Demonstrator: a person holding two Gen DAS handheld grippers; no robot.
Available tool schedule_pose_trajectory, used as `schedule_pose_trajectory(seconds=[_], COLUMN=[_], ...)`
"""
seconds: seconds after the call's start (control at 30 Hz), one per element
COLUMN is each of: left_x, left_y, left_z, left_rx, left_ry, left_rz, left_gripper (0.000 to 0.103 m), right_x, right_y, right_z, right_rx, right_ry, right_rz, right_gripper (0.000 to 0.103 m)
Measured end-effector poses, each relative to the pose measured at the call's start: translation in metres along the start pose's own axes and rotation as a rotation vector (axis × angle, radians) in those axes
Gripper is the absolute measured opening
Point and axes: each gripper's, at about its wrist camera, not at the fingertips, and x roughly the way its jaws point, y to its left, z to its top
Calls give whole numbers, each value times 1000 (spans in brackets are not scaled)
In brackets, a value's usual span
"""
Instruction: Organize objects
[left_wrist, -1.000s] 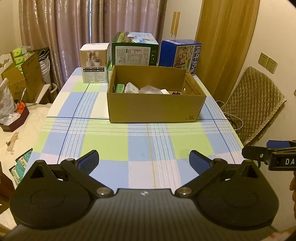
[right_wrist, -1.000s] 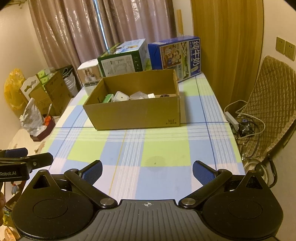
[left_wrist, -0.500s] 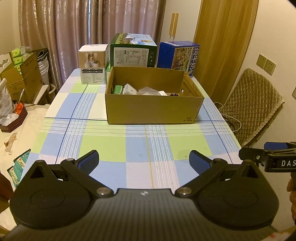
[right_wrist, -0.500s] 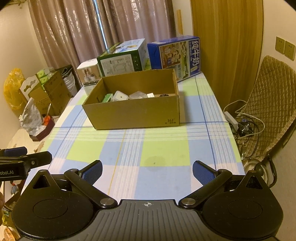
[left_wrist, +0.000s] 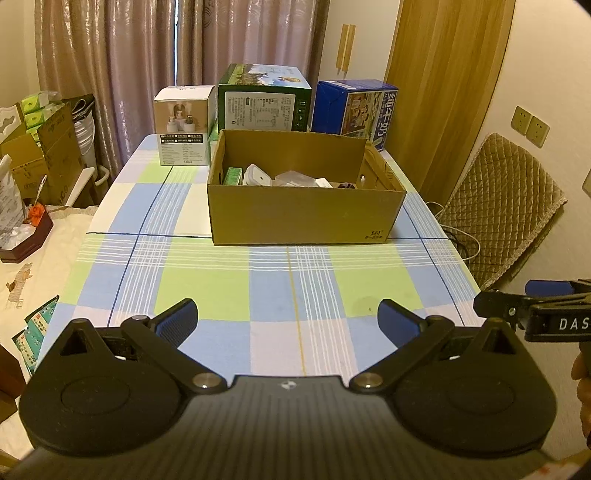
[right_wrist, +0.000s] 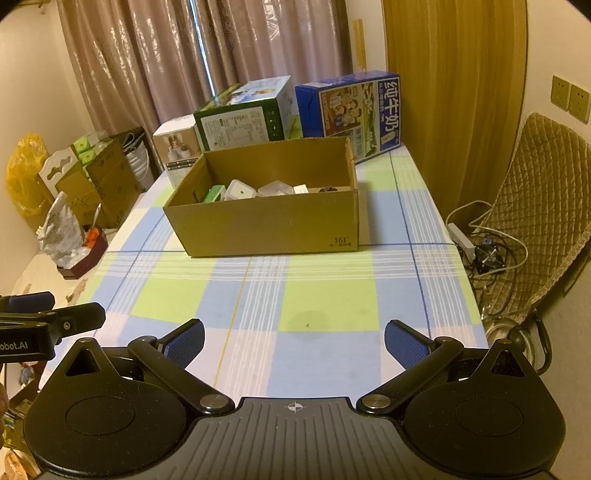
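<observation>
Open cardboard box (left_wrist: 303, 212) on a checked tablecloth (left_wrist: 258, 288), holding a small green packet (left_wrist: 232, 176), a white lidded container (left_wrist: 257, 176) and clear plastic pieces; behind the box stand a white carton (left_wrist: 183, 125), a green carton (left_wrist: 262, 98) and a blue milk carton (left_wrist: 356, 107). The left gripper (left_wrist: 287, 321) and right gripper (right_wrist: 293, 341) hover over the near end of the cloth, well short of the box, each with its jaws spread wide and nothing between them. A quilted chair (right_wrist: 543, 206) stands to the right of the box, off the table.
</observation>
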Motion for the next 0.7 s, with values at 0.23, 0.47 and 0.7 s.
schedule_pose_trajectory(seconds=[0.23, 0.47, 0.7], left_x=[0, 1, -1], left_y=[-1, -1, 0], left_z=[0, 0, -4], left_rx=[1, 2, -24], left_ry=[-2, -2, -14], left_rz=[0, -3, -28], left_gripper=[102, 102, 102], right_x=[-1, -1, -3], right_y=[0, -1, -2], right_z=[0, 1, 1], right_rx=[1, -1, 10], right_ry=[-4, -5, -17], right_rz=[3, 5, -1], right_gripper=[101, 101, 101])
